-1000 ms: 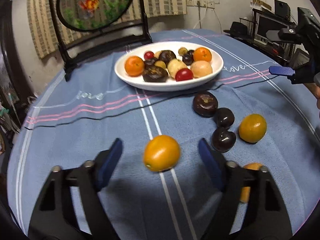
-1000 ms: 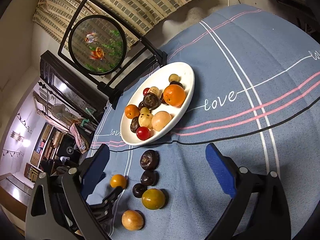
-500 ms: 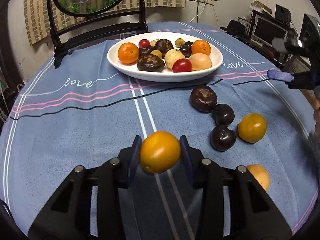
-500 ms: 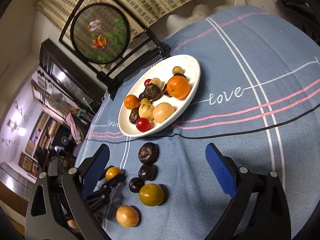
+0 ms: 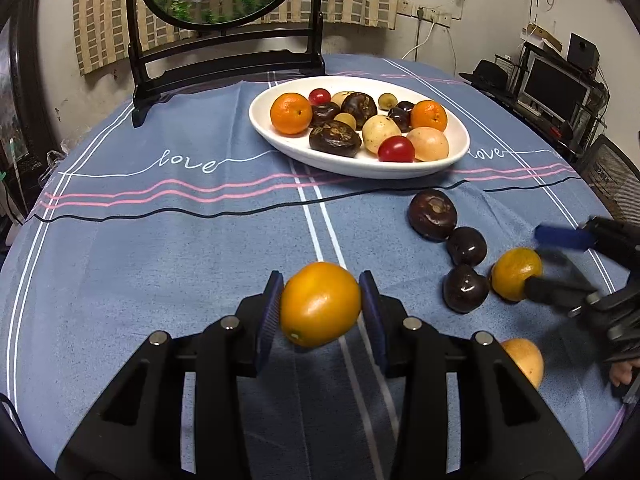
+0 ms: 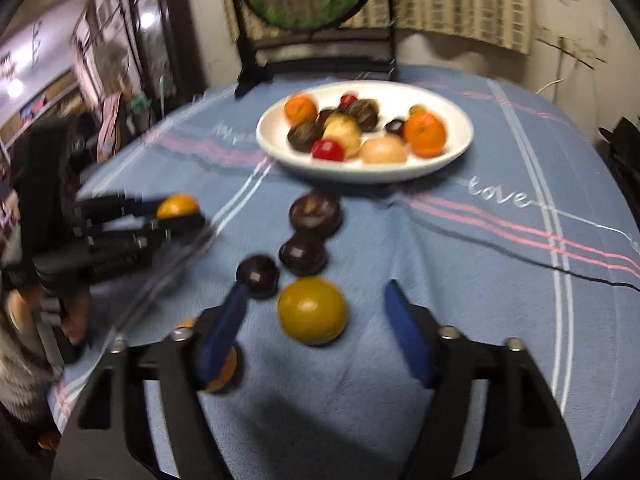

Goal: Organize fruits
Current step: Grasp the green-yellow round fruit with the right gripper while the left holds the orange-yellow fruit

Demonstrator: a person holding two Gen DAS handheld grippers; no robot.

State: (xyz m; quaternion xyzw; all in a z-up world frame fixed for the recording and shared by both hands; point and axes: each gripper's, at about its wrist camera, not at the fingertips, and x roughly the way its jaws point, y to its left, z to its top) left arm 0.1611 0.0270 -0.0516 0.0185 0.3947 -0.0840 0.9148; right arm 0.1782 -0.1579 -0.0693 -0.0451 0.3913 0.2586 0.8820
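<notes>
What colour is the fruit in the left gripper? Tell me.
Orange-yellow fruit; clearest in the left wrist view.

tablecloth (image 5: 160,240): looking like matt woven cloth, blue with stitched stripes
plate (image 5: 460,152): showing a smooth, glossy white glaze, ceramic by its look
held orange fruit (image 5: 320,304): shining softly, its skin smooth and waxy
dark fruits (image 5: 432,214): gleaming, near-black and glossy
left gripper (image 5: 320,308): looking like matt black plastic with metal pins; ribbed blue pads (image 5: 270,312)
screen frame (image 5: 224,60): gleaming like dark lacquered wood
</notes>
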